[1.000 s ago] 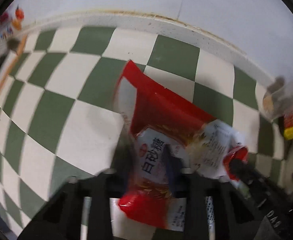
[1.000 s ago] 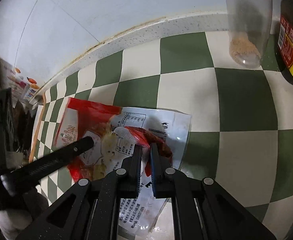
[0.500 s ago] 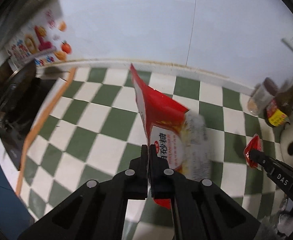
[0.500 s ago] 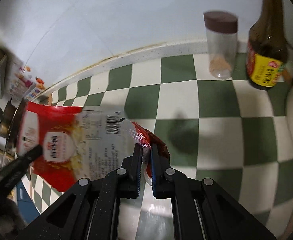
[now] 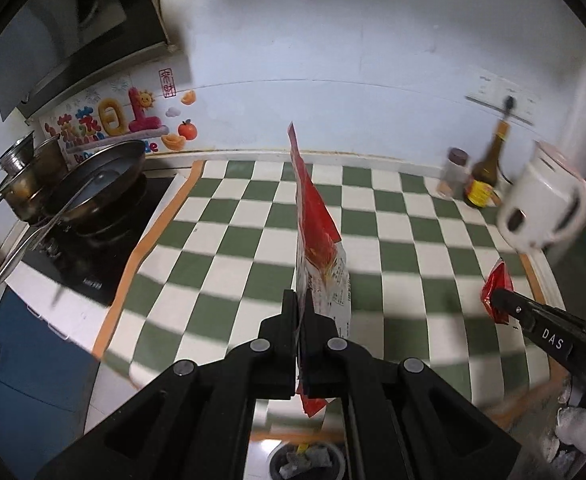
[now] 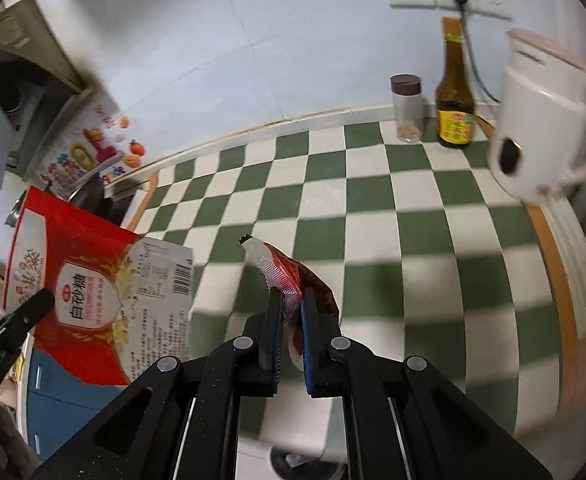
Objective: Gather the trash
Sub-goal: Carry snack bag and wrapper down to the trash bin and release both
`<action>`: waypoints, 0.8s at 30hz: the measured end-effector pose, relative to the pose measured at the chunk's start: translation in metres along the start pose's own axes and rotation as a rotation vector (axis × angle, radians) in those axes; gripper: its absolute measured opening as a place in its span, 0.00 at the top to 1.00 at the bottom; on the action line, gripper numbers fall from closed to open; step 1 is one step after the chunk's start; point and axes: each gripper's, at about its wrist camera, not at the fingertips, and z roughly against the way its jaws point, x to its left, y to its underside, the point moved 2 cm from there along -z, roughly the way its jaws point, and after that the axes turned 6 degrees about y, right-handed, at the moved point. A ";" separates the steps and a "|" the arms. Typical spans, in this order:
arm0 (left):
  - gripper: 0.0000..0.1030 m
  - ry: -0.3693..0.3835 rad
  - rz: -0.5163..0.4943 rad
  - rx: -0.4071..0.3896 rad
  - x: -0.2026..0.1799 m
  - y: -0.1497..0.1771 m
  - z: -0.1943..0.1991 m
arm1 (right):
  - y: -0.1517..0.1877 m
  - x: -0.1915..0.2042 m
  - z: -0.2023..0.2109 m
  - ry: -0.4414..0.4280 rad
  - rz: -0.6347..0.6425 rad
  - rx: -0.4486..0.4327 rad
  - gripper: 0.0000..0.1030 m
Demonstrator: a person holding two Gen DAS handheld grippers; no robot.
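My left gripper [image 5: 301, 300] is shut on a large red and white sugar bag [image 5: 317, 240], held edge-on high above the green and white checkered counter [image 5: 233, 240]. The bag shows flat in the right wrist view [image 6: 93, 292] at the left. My right gripper [image 6: 293, 300] is shut on a small red wrapper [image 6: 293, 280] with a silver torn edge, also lifted off the counter. That wrapper and gripper show at the right of the left wrist view [image 5: 497, 296]. A bin [image 5: 307, 460] with crumpled trash lies below the counter edge.
A stove with a frying pan [image 5: 97, 184] and pots is at the left. A spice jar [image 6: 407, 108], a dark sauce bottle [image 6: 455, 96] and a white kettle [image 6: 545, 120] stand at the back right. Blue cabinet doors [image 5: 17, 360] are lower left.
Both grippers have lifted their trash off the counter and pulled back and up from it. The whole counter, the stove and the bin below have come into view.
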 end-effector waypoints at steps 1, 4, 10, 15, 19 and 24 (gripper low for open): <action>1.00 0.013 -0.008 0.008 0.004 0.013 0.013 | 0.014 0.003 0.010 0.006 -0.004 -0.001 0.92; 1.00 0.044 -0.027 0.039 0.009 0.043 0.033 | 0.068 0.014 0.040 0.009 -0.017 0.025 0.92; 1.00 0.073 -0.068 0.159 0.017 0.120 0.047 | 0.171 0.026 0.061 0.015 0.000 0.133 0.92; 1.00 0.058 -0.028 0.314 0.023 0.186 0.007 | 0.231 0.016 0.030 0.012 -0.011 0.250 0.92; 1.00 0.043 0.015 0.413 0.027 0.236 -0.049 | 0.278 0.001 -0.025 0.009 -0.013 0.346 0.92; 1.00 0.050 0.127 0.544 0.040 0.320 -0.152 | 0.347 -0.025 -0.122 -0.011 -0.028 0.449 0.92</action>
